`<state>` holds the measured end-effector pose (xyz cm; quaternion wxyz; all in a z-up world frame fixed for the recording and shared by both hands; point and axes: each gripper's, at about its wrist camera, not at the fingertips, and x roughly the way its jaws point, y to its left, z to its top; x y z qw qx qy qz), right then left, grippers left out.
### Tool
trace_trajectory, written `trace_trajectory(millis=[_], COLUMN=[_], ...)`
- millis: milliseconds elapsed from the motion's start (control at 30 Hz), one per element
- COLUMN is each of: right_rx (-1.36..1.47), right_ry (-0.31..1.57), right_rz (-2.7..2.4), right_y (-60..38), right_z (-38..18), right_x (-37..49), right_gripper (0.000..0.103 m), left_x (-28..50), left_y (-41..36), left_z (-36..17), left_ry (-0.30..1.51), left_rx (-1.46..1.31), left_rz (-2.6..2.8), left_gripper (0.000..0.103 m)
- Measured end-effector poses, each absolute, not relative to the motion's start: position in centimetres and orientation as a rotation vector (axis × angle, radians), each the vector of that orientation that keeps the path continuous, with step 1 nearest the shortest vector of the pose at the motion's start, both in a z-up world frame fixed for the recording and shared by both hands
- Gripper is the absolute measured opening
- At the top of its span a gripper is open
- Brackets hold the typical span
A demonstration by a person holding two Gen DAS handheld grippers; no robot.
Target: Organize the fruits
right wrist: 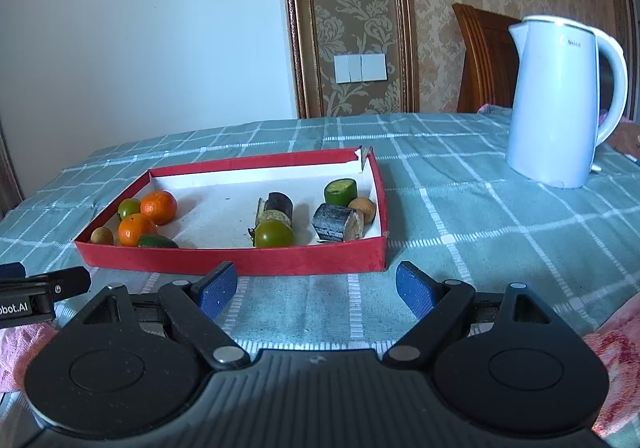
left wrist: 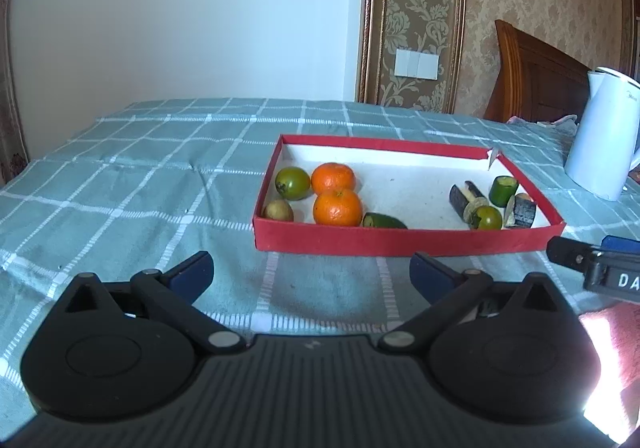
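Observation:
A red box [left wrist: 400, 242] [right wrist: 240, 258] with a white floor lies on the checked cloth. At its left end sit two oranges [left wrist: 337, 208] [right wrist: 136, 229], a green fruit [left wrist: 293, 183] [right wrist: 129, 208], a small tan fruit [left wrist: 278, 210] [right wrist: 101, 235] and a cucumber piece [left wrist: 384, 221] [right wrist: 157, 241]. At its right end are dark sugarcane pieces [left wrist: 520, 211] [right wrist: 336, 223], a green fruit [left wrist: 487, 217] [right wrist: 275, 234], a green cylinder piece [left wrist: 503, 190] [right wrist: 341, 191] and a tan fruit [right wrist: 363, 209]. My left gripper [left wrist: 312, 274] stands open before the box's near wall, holding nothing. My right gripper [right wrist: 316, 288] is open too, just short of the box's right half.
A white electric kettle [left wrist: 600, 136] [right wrist: 560, 100] stands on the cloth to the right of the box. A wooden chair back [left wrist: 532, 72] [right wrist: 484, 64] rises behind the table. Pink cloth [right wrist: 616, 360] lies at the near right. Bare cloth stretches left of the box.

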<state>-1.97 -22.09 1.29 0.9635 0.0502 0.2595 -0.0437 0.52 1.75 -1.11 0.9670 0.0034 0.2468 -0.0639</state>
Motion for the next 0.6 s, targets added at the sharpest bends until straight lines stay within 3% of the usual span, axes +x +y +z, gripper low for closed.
trace_trajectory(millis=[67,600], right_rx=[0.099,0.084], right_ry=[0.529,0.535], right_rz=[-0.095,-0.078], right_y=[-22.0,-21.3], right_z=[1.2,0.7], right_x=[-1.9,-2.1], right_gripper=[0.092,0.093], left_x=[0.4,-0.4], left_y=[1.5,0.2], left_z=[-0.9,0.7], left_ry=[0.493,0.461], left_rx=[0.028,0.063], left_rz=[-0.128,-0.168], left_gripper=[0.103,0.103])
